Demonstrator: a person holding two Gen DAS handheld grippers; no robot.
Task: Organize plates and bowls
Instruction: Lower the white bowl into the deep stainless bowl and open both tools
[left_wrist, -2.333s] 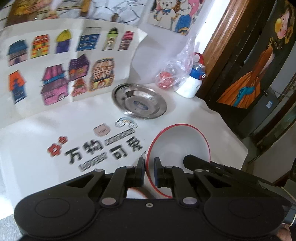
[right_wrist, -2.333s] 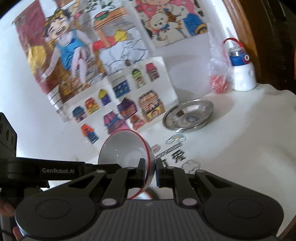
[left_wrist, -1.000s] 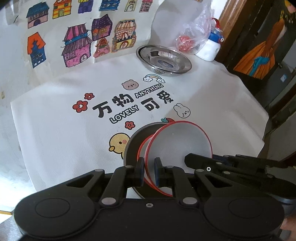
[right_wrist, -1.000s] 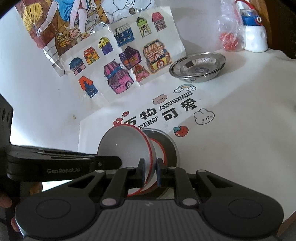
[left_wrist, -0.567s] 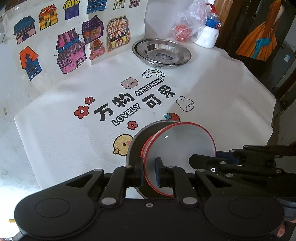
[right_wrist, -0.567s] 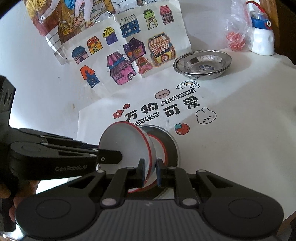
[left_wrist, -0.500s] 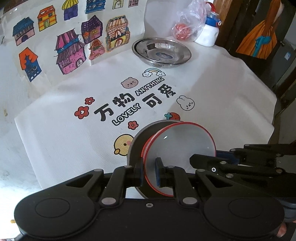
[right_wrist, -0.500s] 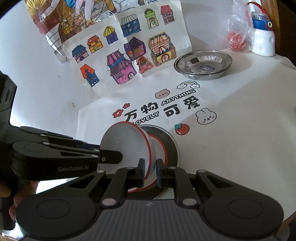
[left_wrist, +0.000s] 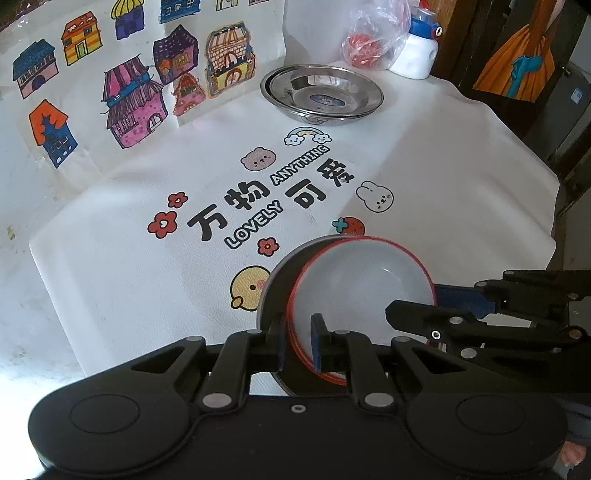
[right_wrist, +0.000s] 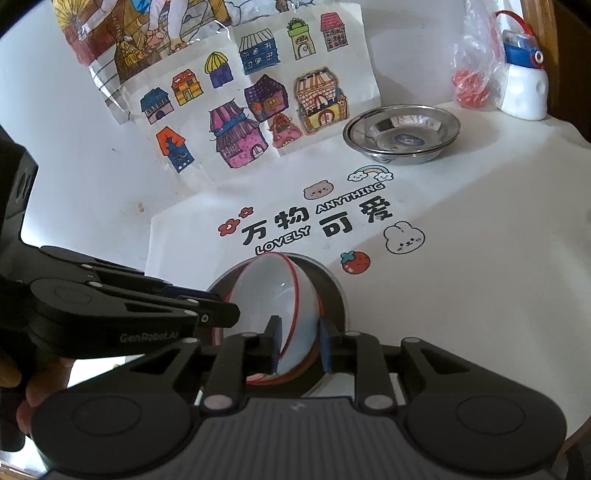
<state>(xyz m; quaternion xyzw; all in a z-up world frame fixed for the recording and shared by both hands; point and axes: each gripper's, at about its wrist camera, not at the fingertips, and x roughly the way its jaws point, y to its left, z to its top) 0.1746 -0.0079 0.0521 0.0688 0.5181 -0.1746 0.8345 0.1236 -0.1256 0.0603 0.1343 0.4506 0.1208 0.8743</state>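
R hand-held gripper (right_wrist: 298, 341) jaws just opening, astride red-rimmed bowl (right_wrist: 280, 291) rim, over grey plate (right_wrist: 334, 291).

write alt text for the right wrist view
The right gripper, jaws just opening, loosely straddles the rim of a red-rimmed white bowl sitting over a grey plate. The left gripper reaches in; steel dishes sit behind.

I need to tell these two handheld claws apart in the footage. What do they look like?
Both are matte black with hinged linkage arms, silver rivets and blue finger pads. The left claw has a smooth housing and "GenRobot.AI" on its side; the right claw has a ribbed grey housing.
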